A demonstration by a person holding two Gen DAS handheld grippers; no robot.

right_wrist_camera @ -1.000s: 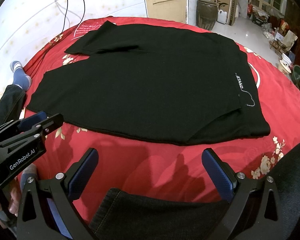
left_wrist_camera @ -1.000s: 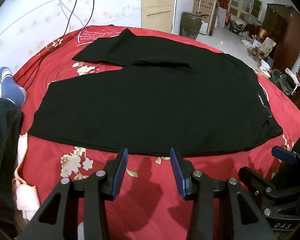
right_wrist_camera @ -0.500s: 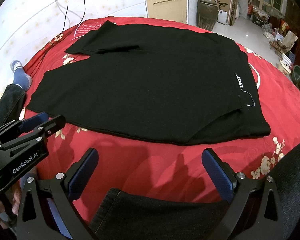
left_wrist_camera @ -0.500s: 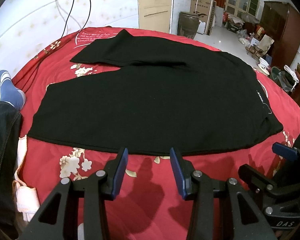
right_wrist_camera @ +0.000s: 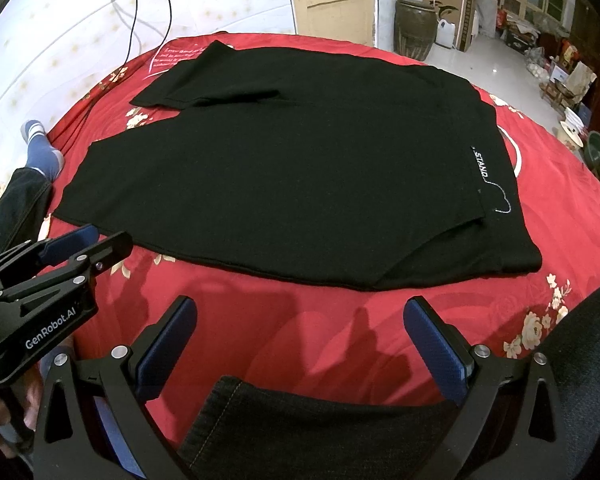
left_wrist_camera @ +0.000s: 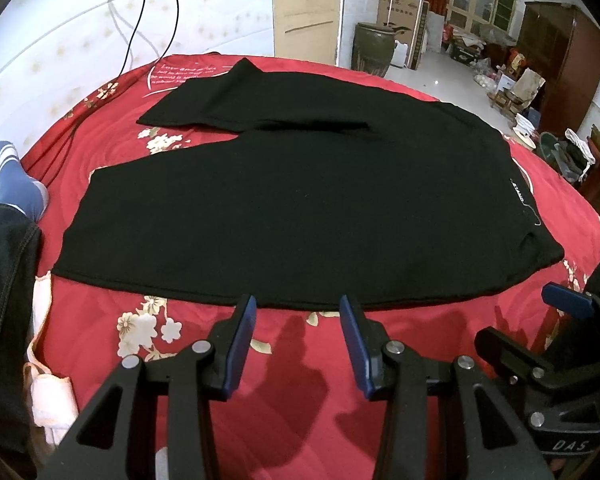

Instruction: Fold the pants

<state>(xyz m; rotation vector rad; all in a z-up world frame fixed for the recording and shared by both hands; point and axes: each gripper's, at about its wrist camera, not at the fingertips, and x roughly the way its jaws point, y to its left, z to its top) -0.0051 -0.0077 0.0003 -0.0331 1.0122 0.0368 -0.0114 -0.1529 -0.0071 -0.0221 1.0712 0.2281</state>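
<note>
The black pants (left_wrist_camera: 300,208) lay spread flat on the red floral bedspread (left_wrist_camera: 292,432), legs toward the white wall. The left gripper (left_wrist_camera: 298,308) hovered just short of the pants' near edge, its jaws apart with nothing between them. The right gripper (right_wrist_camera: 300,312) hung beside it, near the waistband end, jaws wide apart, empty.

Round bed (left_wrist_camera: 380,420) with red floral cover; black pants (left_wrist_camera: 300,208) spread flat on it

Bare red bedspread (left_wrist_camera: 300,360) before pants (left_wrist_camera: 300,208)
</note>
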